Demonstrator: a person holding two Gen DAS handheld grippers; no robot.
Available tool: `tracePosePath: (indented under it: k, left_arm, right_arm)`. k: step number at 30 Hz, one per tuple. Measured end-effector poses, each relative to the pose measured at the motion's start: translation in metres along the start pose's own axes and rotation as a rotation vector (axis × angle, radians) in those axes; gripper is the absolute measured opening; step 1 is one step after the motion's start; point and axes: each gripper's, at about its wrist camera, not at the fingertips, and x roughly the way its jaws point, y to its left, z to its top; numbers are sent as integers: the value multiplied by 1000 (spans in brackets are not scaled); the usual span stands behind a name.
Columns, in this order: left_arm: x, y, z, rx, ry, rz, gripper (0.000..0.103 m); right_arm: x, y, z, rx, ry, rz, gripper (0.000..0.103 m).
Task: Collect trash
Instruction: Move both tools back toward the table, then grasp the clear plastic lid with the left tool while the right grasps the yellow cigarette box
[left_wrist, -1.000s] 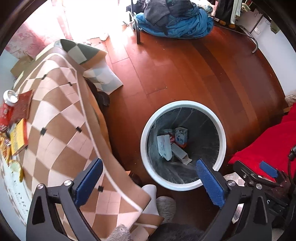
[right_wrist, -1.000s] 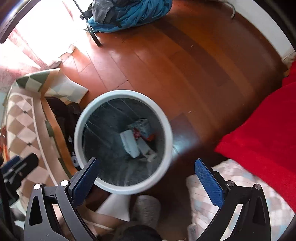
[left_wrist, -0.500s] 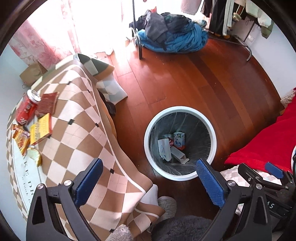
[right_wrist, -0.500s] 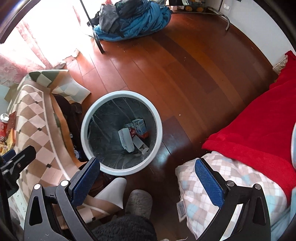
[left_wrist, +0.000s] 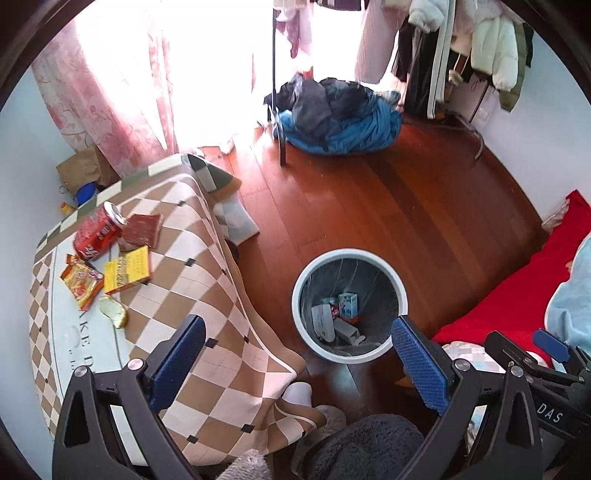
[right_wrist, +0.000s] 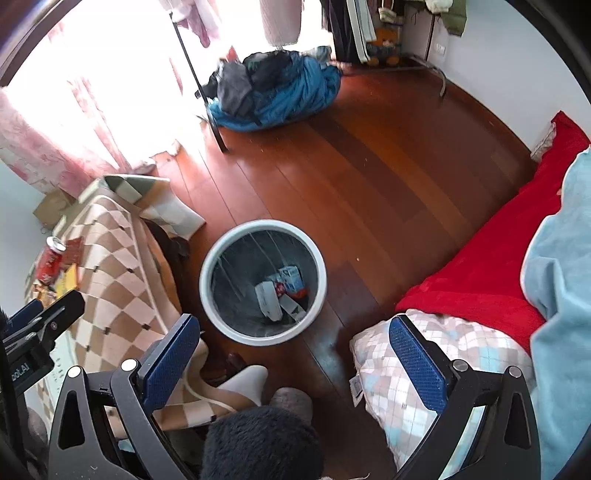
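Note:
A round white bin (left_wrist: 400, 291) with a dark liner stands on the wooden floor and holds small cartons and wrappers (left_wrist: 338, 314). On the checkered table at left lie a red can (left_wrist: 96, 233), a dark red packet (left_wrist: 142, 230), a yellow packet (left_wrist: 127, 269), an orange snack packet (left_wrist: 81, 278) and a gold wrapper (left_wrist: 112, 312). My left gripper (left_wrist: 295, 354) hangs open high above the table edge and the bin, holding nothing. My right gripper (right_wrist: 293, 352) is open too, above the bin (right_wrist: 317, 266); the can (right_wrist: 50, 258) shows far left.
A checkered cloth (left_wrist: 207, 302) drapes the table down to the floor. A red blanket (right_wrist: 491, 258) and patterned pillow (right_wrist: 413, 373) lie at right. Blue and dark bedding (left_wrist: 340, 122) is piled by a clothes rack at the back. Slippered feet (left_wrist: 317, 406) stand below me.
Both grippers have risen well away from the bin, which now looks smaller and farther. The tabletop trash and more of the room have come into view. Both stay open.

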Motion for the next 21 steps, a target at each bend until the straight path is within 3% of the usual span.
tracePosePath:
  k: [6, 12, 17, 21]
  left_arm:
    - [-36, 35, 2, -49, -68, 29, 103]
    - [-46, 127, -7, -180, -95, 106, 103]
    - [-18, 257, -42, -352, -28, 280, 103]
    - [18, 338, -79, -504, 43, 386, 103]
  right_arm:
    - [-43, 21, -4, -1, -66, 40, 103]
    - [-74, 75, 0, -37, -115, 140, 103]
    - [-46, 177, 0, -201, -52, 224, 103]
    - [19, 299, -5, -486, 75, 244, 103]
